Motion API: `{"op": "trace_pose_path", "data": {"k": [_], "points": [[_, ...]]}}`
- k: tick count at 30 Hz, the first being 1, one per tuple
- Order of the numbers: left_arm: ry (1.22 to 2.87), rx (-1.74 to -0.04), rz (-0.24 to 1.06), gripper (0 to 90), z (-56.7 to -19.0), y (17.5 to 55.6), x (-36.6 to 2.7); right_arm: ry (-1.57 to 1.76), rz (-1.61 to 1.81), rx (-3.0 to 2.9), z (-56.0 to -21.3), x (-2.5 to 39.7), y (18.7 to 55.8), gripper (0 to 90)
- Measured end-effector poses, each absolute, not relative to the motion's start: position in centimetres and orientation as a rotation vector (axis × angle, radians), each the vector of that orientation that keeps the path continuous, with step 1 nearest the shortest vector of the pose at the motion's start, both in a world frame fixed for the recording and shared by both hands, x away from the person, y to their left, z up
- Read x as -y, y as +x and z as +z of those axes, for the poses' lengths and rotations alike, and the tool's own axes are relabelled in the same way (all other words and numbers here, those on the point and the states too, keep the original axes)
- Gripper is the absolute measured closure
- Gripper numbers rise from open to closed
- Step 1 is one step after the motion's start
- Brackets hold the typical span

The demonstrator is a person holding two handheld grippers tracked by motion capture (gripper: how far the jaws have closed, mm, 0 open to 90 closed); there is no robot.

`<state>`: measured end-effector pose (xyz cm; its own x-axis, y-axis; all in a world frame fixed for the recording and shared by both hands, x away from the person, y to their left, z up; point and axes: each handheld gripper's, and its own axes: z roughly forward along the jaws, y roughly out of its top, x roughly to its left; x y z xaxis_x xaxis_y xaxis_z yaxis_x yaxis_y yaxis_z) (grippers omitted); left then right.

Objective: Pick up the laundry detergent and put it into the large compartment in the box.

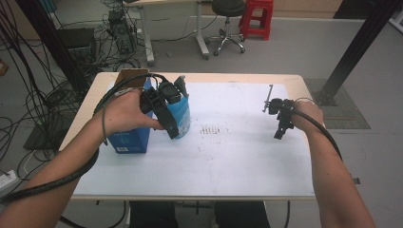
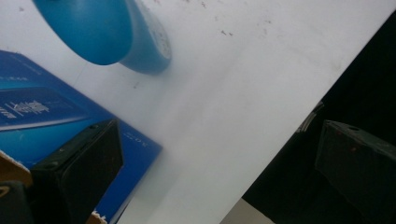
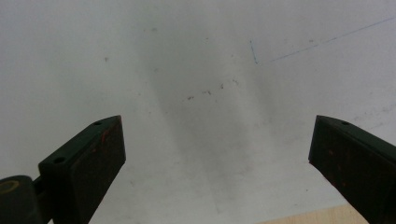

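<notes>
A blue carton (image 1: 129,140) stands at the left of the white sheet (image 1: 228,156), its brown flap open at the top. Right beside it is a light blue tub (image 1: 184,118). My left gripper (image 1: 168,121) hovers over the gap between carton and tub, tilted. In the left gripper view its jaws (image 2: 217,140) are open with nothing between them; the carton (image 2: 42,116) lies lower left and the tub (image 2: 107,32) at the top. My right gripper (image 1: 280,129) hangs over the sheet's right side, open and empty (image 3: 217,126).
Small dark marks (image 1: 212,129) dot the middle of the sheet. The table's wooden rim (image 1: 199,76) borders the sheet. Black frame posts (image 1: 354,47), an office stool (image 1: 229,23), a red stool (image 1: 257,16) and floor cables (image 1: 28,109) surround the table.
</notes>
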<state>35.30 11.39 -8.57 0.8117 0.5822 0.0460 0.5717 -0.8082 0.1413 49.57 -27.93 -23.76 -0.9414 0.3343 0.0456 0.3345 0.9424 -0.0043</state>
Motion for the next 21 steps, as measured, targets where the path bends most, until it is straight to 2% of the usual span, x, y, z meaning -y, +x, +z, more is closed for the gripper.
{"op": "trace_pose_path", "data": {"k": [21], "points": [[2.815,-1.023,0.153,0.8,-8.7,37.7,-10.7,-0.513,-0.008,3.05,-24.0,27.5,49.8,3.5]]}}
